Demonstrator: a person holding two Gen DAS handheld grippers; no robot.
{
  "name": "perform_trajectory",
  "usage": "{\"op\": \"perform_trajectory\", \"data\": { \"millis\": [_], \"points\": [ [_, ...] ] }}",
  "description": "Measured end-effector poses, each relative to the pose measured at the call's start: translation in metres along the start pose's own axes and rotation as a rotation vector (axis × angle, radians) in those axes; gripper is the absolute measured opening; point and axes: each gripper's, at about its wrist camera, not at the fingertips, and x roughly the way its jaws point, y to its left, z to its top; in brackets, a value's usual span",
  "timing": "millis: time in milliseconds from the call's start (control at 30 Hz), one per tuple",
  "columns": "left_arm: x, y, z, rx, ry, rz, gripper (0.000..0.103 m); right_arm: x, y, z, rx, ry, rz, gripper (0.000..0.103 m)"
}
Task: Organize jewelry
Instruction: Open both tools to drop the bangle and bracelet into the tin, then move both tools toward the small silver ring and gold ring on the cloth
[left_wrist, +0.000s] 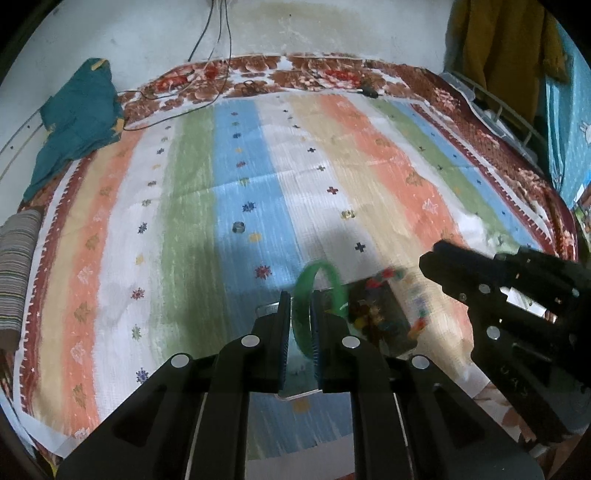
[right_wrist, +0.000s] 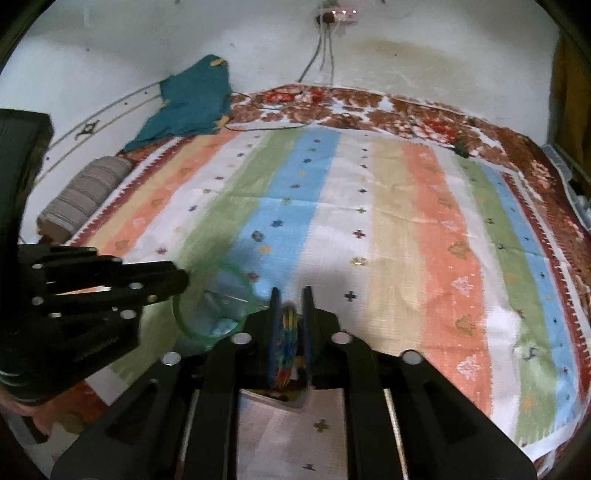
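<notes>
Your left hand-held gripper (left_wrist: 300, 314) is clenched on a green bangle (left_wrist: 320, 295), which stands on edge between its fingers above the striped bedspread (left_wrist: 229, 192). Your right hand-held gripper (right_wrist: 290, 314) is clamped on a multicoloured beaded piece (right_wrist: 287, 343), held edge-on between the fingers; motion blur hides what kind of jewelry it is. The two grippers sit just beside each other, left one near the bangle's clear lid or bag, too blurred to tell. Farther out on the bedspread lie a ring (left_wrist: 238, 227) on the blue stripe and a small gold item (left_wrist: 347, 214). Beyond, a teal cloth (left_wrist: 79, 118) rests against the wall.
</notes>
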Motion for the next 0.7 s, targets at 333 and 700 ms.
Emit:
{"op": "perform_trajectory", "data": {
  "millis": [333, 700],
  "points": [
    [0.003, 0.02, 0.008, -0.062, -0.005, 0.036, 0.038, 0.012, -0.021, 0.0, 0.051, 0.037, -0.017, 0.042],
    [0.014, 0.04, 0.02, -0.123, -0.002, 0.044, 0.055, 0.022, -0.039, 0.007, 0.107, 0.041, -0.025, 0.051]
  ]
}}
